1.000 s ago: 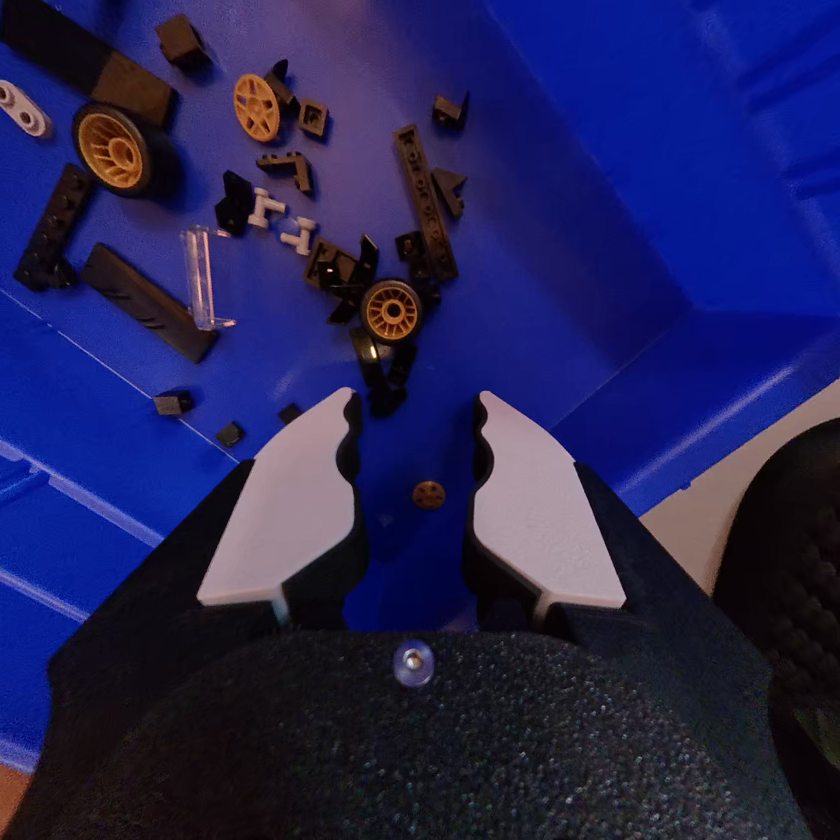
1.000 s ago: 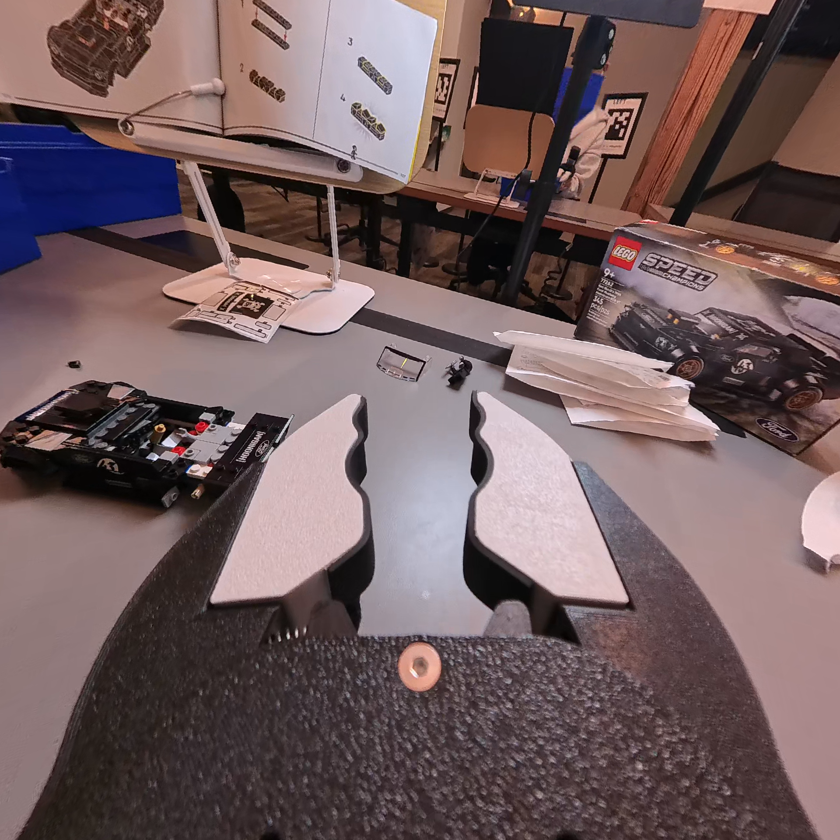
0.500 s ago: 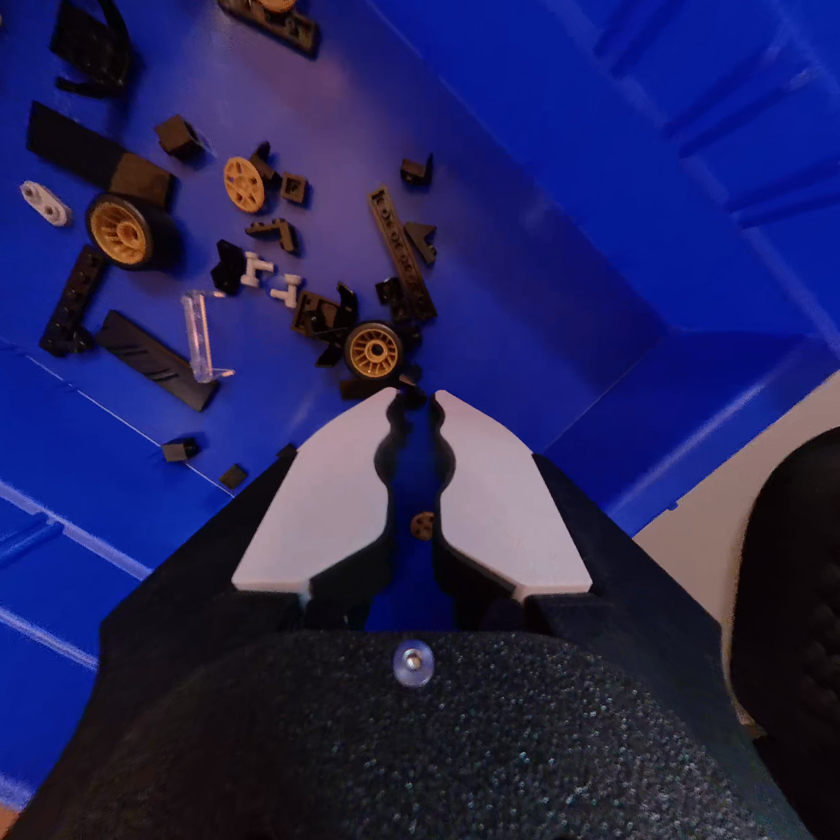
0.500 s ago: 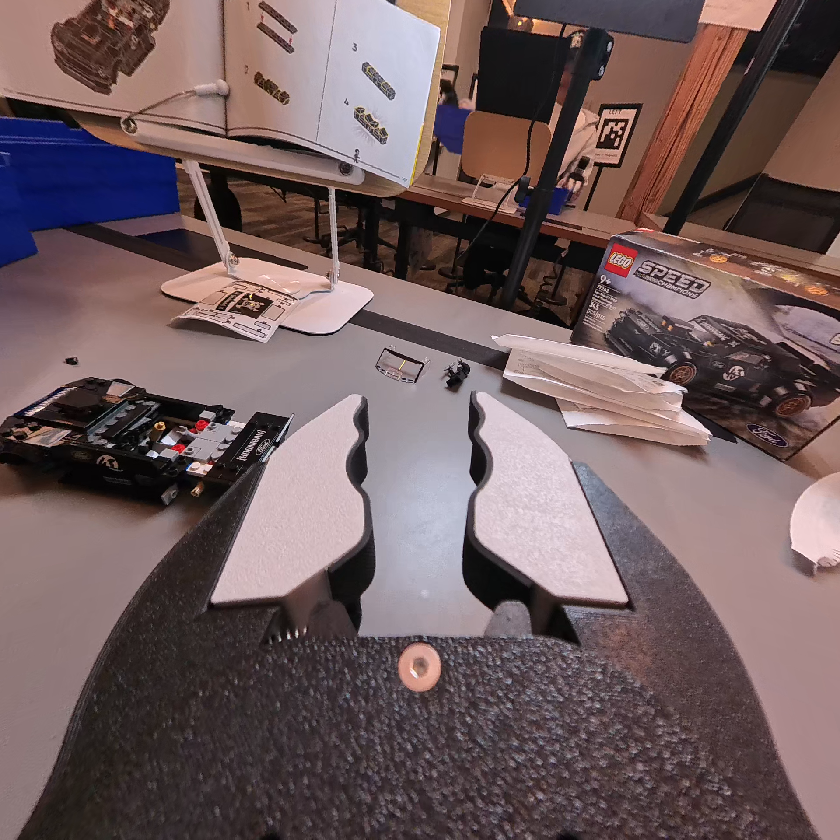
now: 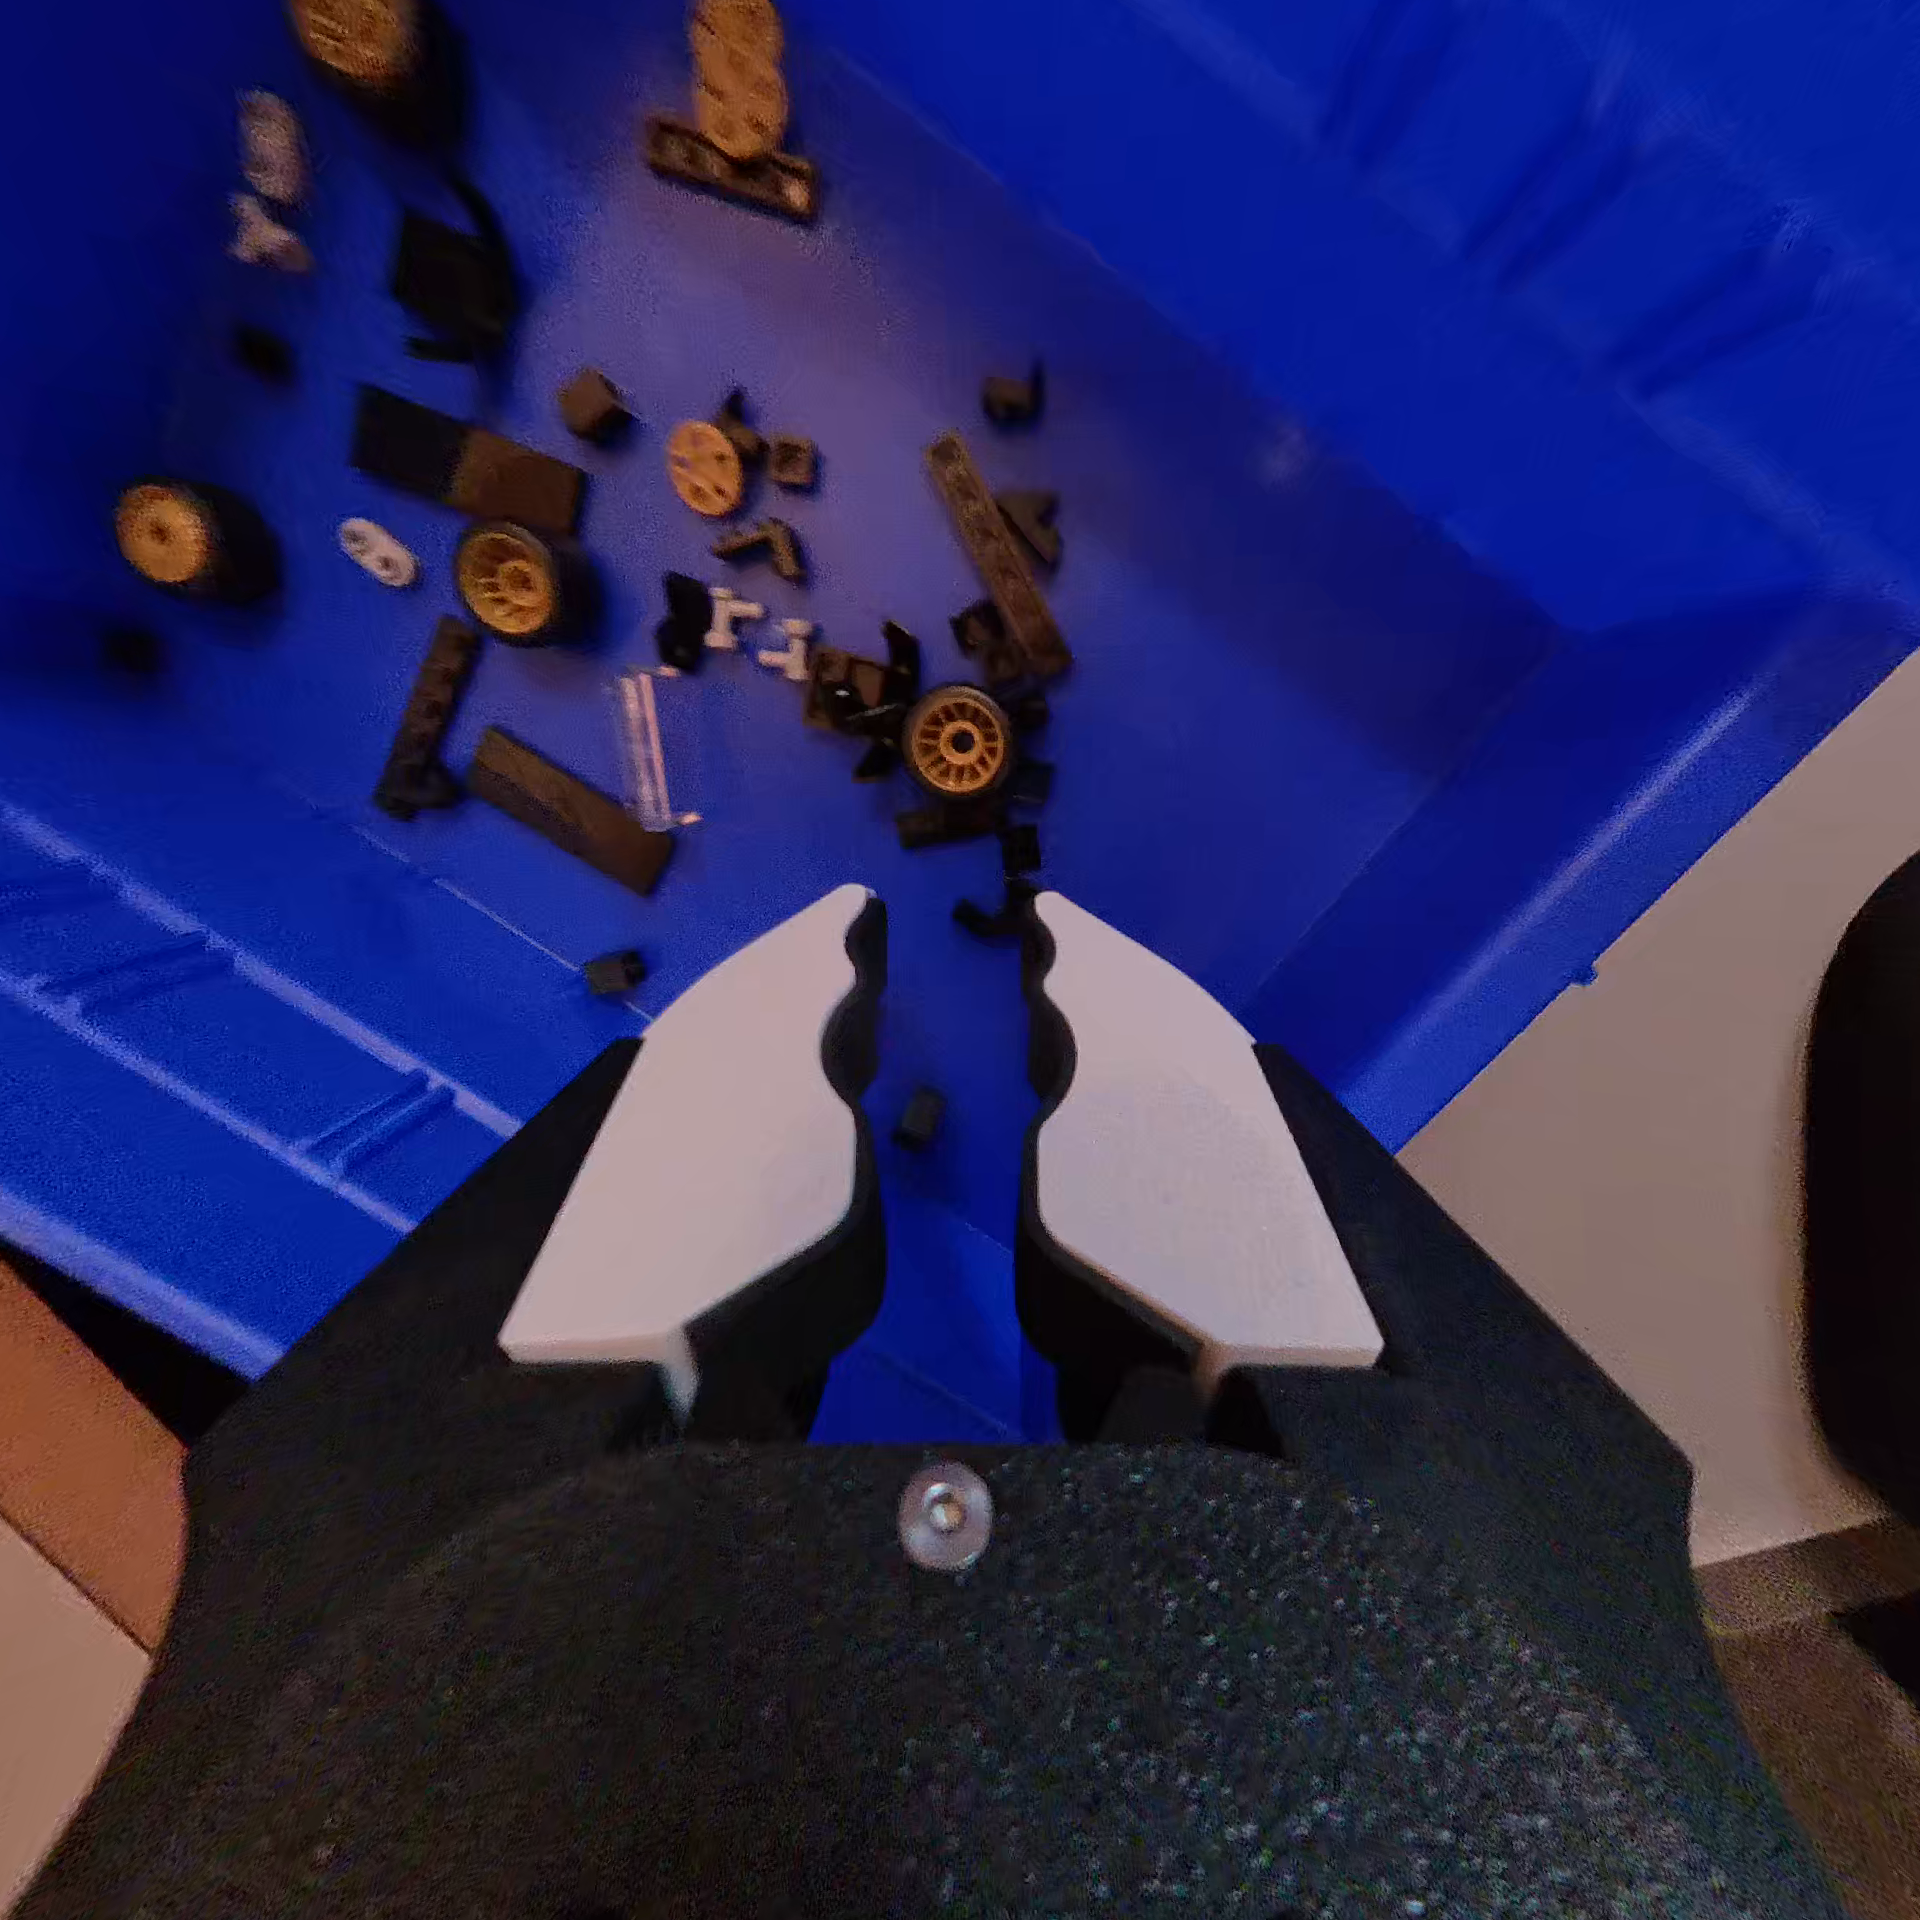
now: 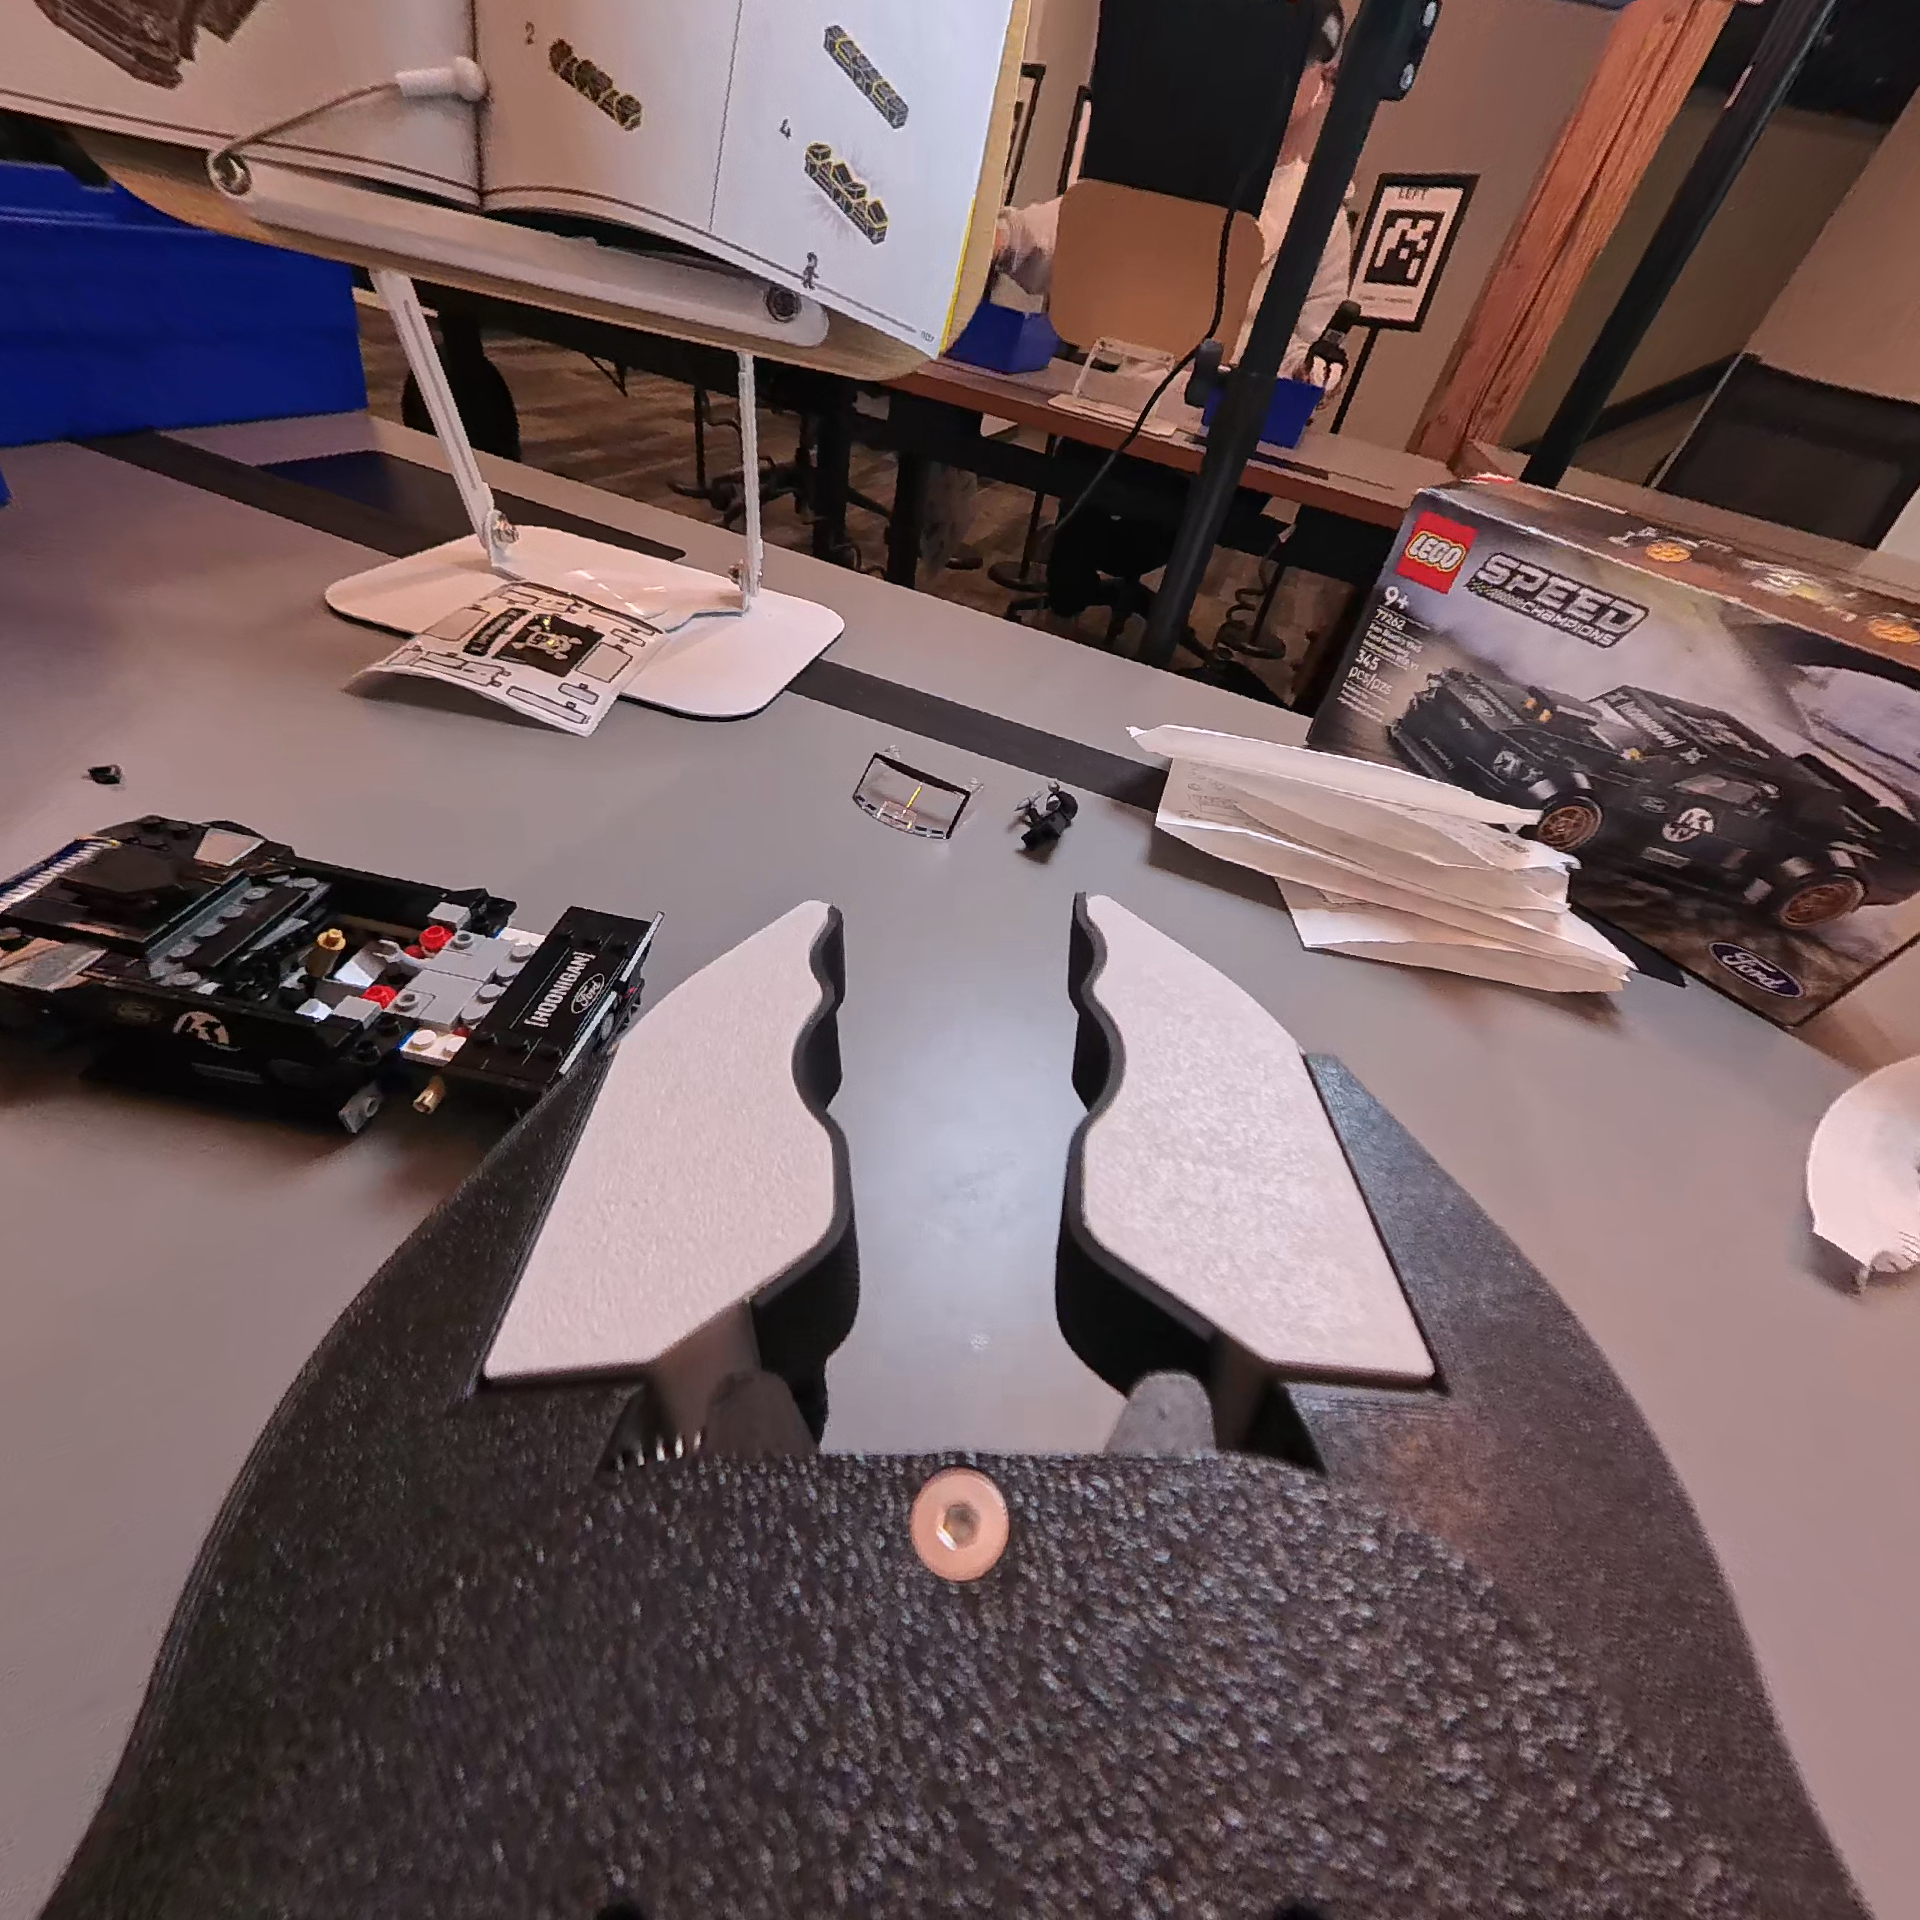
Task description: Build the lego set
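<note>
Grey and matte, the worktop [image 6: 1351, 1195] carries the half-built car [image 6: 301, 977], a low black chassis with grey, red and gold studs showing, lying to the left of the right hand-held gripper [image 6: 954, 914]. That gripper hovers with its jaws parted at a middling width and nothing between them. Beyond it lie a clear curved windscreen piece [image 6: 916, 794], a small dark part [image 6: 1047, 812], a stack of white paper bags [image 6: 1382, 862], the printed set box [image 6: 1662, 727] and an open instruction booklet [image 6: 727, 125] on a white stand [image 6: 623, 623].

The left hand-held gripper [image 5: 951, 904] hangs over a glossy blue bin [image 5: 1351, 416], jaws narrowly parted and empty, though a tiny black piece [image 5: 1003, 906] sits right at the tip of one finger; whether it touches I cannot tell. Loose parts litter the bin floor: a gold-spoked wheel [image 5: 956, 740], a long black plate [image 5: 997, 556], a clear panel [image 5: 646, 750].

These parts look light, hard and slick, so they would likely skate or flick away under a skewed pinch. Flat opposite faces seem the safest hold; the wheel, across its rubber tread.
</note>
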Tool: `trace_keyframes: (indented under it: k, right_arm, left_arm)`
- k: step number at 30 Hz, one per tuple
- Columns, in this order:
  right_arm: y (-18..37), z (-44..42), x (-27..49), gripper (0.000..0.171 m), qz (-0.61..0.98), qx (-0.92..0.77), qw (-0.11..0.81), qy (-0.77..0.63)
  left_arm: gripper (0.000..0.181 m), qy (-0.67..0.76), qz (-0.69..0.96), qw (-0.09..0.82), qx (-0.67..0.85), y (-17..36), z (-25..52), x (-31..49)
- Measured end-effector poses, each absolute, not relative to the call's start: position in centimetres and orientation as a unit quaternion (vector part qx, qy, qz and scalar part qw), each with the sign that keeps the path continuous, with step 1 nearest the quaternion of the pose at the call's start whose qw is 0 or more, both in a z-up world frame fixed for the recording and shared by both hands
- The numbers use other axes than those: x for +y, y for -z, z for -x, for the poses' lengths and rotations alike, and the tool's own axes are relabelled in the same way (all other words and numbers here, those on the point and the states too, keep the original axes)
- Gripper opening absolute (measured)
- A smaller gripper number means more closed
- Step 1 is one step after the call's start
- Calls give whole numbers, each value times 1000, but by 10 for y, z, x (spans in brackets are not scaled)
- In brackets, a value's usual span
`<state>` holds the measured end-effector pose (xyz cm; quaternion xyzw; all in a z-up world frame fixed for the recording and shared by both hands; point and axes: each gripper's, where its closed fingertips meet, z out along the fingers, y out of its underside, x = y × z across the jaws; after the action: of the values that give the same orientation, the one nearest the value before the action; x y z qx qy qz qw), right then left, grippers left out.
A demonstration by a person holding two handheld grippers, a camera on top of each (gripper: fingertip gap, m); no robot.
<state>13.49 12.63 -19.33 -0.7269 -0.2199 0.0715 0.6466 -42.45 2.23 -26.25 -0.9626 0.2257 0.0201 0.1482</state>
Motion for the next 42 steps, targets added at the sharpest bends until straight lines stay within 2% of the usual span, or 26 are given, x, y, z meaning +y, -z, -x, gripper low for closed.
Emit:
trace_keyframes:
  k: [11, 16, 23, 26, 31, 36, 39, 42]
  right_arm:
    - [197, -138, 127, 42, 733, -215, 642, -68]
    - [197, -138, 128, 41, 733, -212, 642, -74]
    - [196, -139, 127, 41, 731, -217, 644, -64]
    - [191, -141, 124, 41, 724, -215, 652, -62]
    - [182, -144, 121, 41, 713, -210, 665, -73]
    - [177, -146, 119, 41, 707, -207, 670, -85]
    - [173, -147, 116, 41, 703, -205, 675, -90]
    - [170, -146, 114, 41, 699, -204, 679, -96]
  left_arm:
    - [26, -29, 953, 64, 295, 296, 415, 18]
    - [10, -19, 955, 65, 288, 298, 414, 20]
    - [10, -29, 953, 81, 292, 293, 412, 19]
    - [10, -52, 952, 135, 270, 266, 416, 28]
    - [9, -95, 911, 338, 214, 173, 409, 64]
    - [9, -4, 816, 478, 325, 104, 285, 64]
    - [9, 73, 767, 504, 391, 104, 195, 51]
    - [9, 104, 746, 482, 447, 140, 132, 42]
